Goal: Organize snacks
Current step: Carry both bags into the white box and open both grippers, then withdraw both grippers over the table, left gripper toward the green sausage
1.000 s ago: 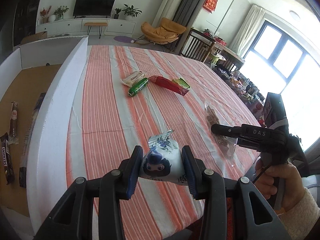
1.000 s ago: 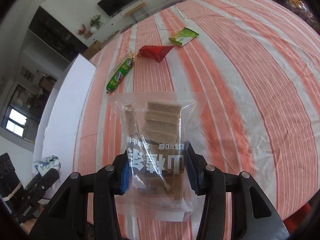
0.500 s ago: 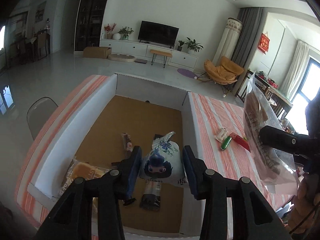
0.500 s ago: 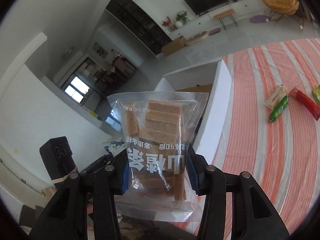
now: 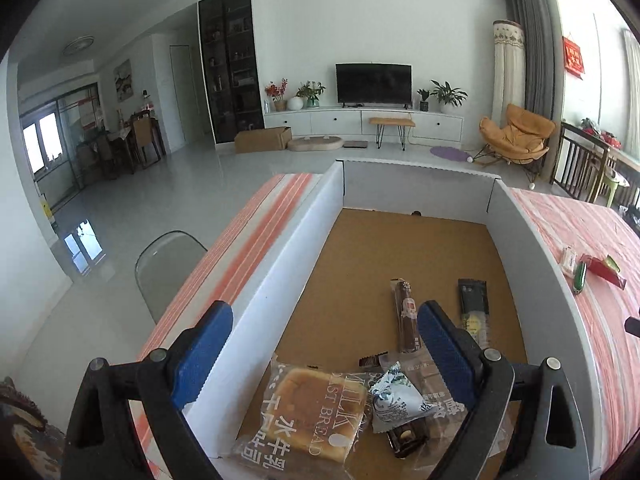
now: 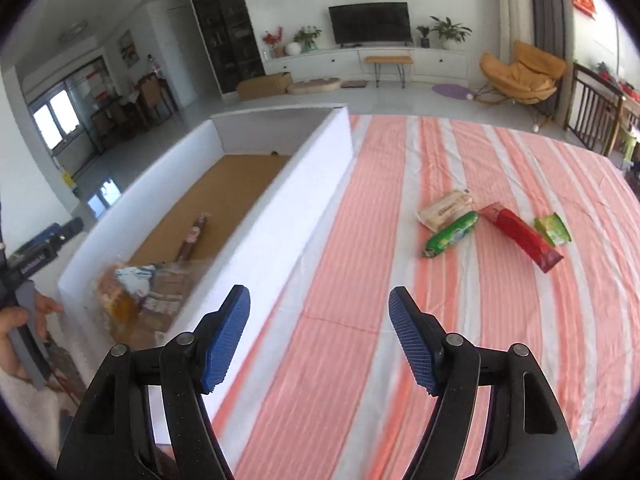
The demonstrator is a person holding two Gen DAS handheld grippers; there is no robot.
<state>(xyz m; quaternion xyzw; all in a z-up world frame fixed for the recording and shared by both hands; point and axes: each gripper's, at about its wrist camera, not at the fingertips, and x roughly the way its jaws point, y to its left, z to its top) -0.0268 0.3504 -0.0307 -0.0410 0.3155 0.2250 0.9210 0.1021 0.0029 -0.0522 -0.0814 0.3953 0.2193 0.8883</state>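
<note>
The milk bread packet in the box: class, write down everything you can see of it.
The milk bread packet is a clear plastic wrapper printed with white lettering, holding one golden-brown square slice. It lies flat on the brown floor of the white-walled box, in the near corner by the left wall. A small blue-and-white pouch lies against its right edge, seemingly overlapping it. The open left gripper hovers above without touching it. In the right wrist view it is only a blur.
</note>
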